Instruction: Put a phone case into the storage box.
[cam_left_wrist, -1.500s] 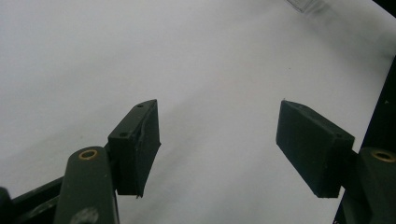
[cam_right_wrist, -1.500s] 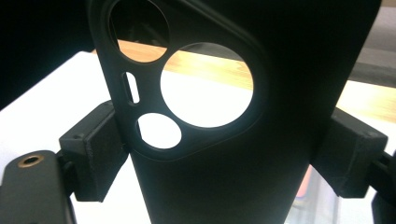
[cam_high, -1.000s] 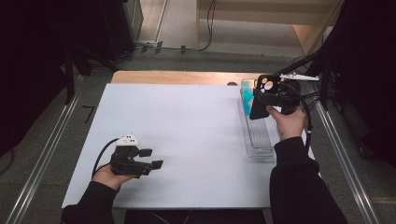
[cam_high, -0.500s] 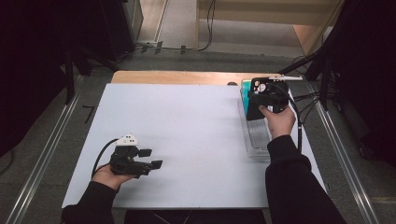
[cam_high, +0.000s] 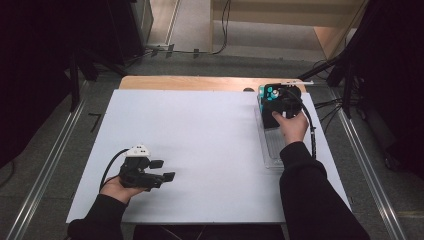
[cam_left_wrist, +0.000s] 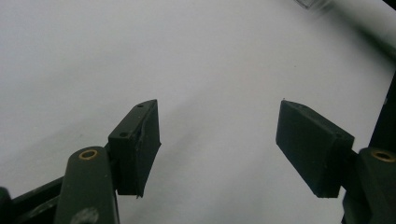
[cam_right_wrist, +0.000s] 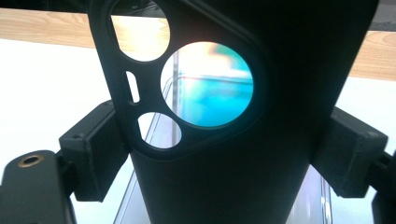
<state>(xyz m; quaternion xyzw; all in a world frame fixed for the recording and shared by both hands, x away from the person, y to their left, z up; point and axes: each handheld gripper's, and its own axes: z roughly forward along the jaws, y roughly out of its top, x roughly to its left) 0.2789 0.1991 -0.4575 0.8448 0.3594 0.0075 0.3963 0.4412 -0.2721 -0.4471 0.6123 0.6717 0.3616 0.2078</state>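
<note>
Holding a black phone case (cam_right_wrist: 224, 154) by its sides between my right gripper (cam_right_wrist: 219, 158) pads, I have it over the far end of the clear tray (cam_high: 274, 150), where a teal case (cam_high: 262, 92) already sits. If I tilt, its lower edge could catch the tray wall or that teal case and twist out. My left gripper (cam_high: 162, 170) rests on the white table (cam_high: 200, 135), jaws apart, empty.

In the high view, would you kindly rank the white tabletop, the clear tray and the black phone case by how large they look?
1. white tabletop, by far the largest.
2. clear tray, a long narrow strip along the right edge.
3. black phone case, held in the right gripper over the tray's far end; partly covered by the hand, so its full size is unsure.
</note>
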